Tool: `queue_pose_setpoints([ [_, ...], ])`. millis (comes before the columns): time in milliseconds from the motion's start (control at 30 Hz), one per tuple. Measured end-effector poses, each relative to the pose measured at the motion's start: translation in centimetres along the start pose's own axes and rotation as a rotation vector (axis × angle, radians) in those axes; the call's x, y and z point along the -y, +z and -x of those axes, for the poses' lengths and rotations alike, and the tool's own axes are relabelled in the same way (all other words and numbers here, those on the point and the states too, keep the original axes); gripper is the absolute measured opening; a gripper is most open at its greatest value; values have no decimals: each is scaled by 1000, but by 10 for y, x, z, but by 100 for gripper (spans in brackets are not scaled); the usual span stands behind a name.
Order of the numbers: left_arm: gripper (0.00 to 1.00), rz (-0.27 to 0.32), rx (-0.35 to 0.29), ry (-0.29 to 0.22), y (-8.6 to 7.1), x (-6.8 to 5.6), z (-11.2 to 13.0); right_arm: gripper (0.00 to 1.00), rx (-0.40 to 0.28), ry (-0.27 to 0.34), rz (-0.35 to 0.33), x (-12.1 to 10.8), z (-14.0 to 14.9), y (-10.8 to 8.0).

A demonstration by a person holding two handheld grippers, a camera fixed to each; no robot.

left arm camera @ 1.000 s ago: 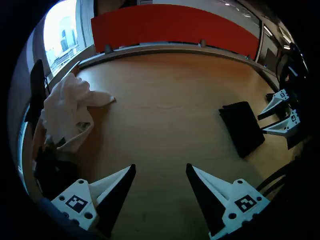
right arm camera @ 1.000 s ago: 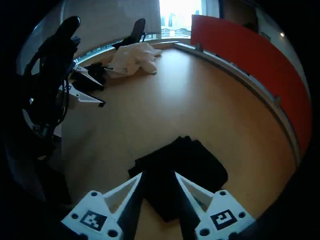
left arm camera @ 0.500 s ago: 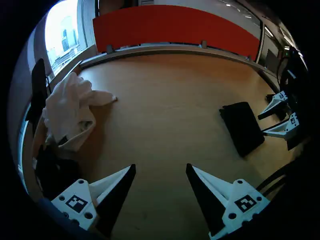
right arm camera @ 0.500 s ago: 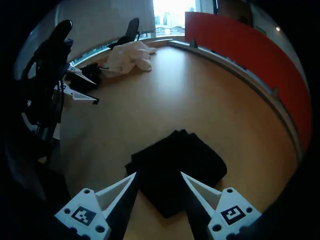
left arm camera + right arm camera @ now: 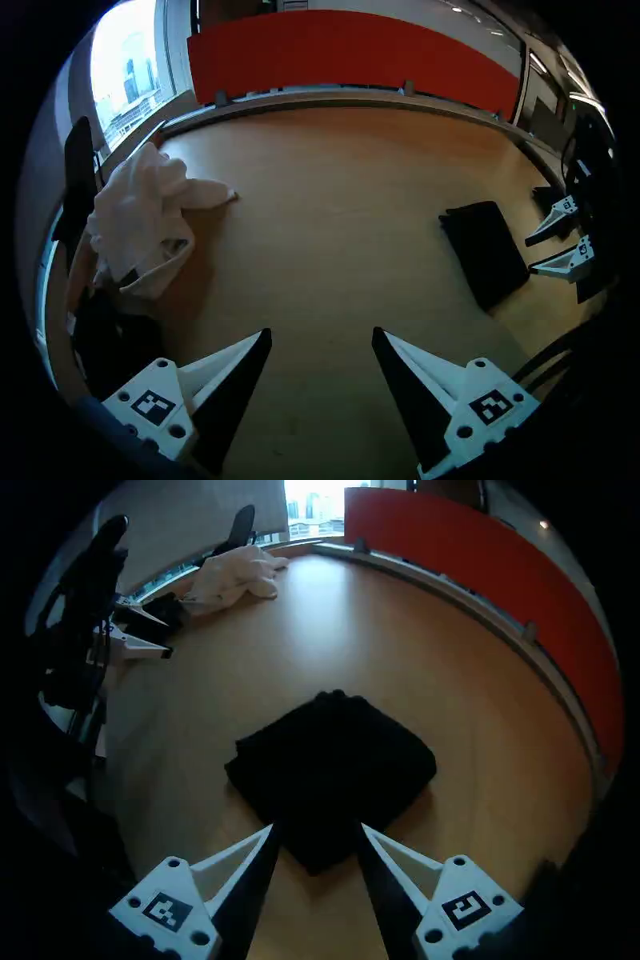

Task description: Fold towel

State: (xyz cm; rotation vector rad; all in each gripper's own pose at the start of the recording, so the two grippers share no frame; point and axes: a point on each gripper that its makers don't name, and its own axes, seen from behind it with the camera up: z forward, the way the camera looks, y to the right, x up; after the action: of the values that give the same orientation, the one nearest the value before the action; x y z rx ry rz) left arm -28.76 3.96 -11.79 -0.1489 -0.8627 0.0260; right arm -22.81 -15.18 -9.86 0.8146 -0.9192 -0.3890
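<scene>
A black towel (image 5: 336,756), folded into a thick square, lies flat on the wooden table (image 5: 336,640). My right gripper (image 5: 318,828) hangs open just behind the towel's near corner, which shows between the fingers without being pressed. In the left gripper view the black towel (image 5: 484,252) lies at the right, with the right gripper (image 5: 530,256) just beyond its edge. My left gripper (image 5: 320,332) is open over bare table with nothing between its fingers. In the right gripper view the left gripper (image 5: 164,638) shows far off at the left.
A crumpled heap of white towels (image 5: 144,216) lies at the table's left end, with the white heap (image 5: 236,572) far back in the right gripper view. Dark cloth (image 5: 108,340) sits beside it. A red partition (image 5: 352,56) lines the far edge. A chair (image 5: 240,524) stands by the window.
My right gripper's fingers have spread apart and drawn back from the black towel, which now lies flat ahead of them. The left gripper has hardly moved.
</scene>
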Motion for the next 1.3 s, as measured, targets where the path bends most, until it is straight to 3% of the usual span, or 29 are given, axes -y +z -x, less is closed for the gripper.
queue_pose_setpoints([
  [667,93,1,2,2,-3,-5,6,65,63,7,20,-1,46,4],
  [1000,93,0,3,2,-4,-3,8,39,66,23,23,0,50,14],
  [1300,93,-3,3,-1,-6,-1,10,18,59,31,28,1,52,13],
])
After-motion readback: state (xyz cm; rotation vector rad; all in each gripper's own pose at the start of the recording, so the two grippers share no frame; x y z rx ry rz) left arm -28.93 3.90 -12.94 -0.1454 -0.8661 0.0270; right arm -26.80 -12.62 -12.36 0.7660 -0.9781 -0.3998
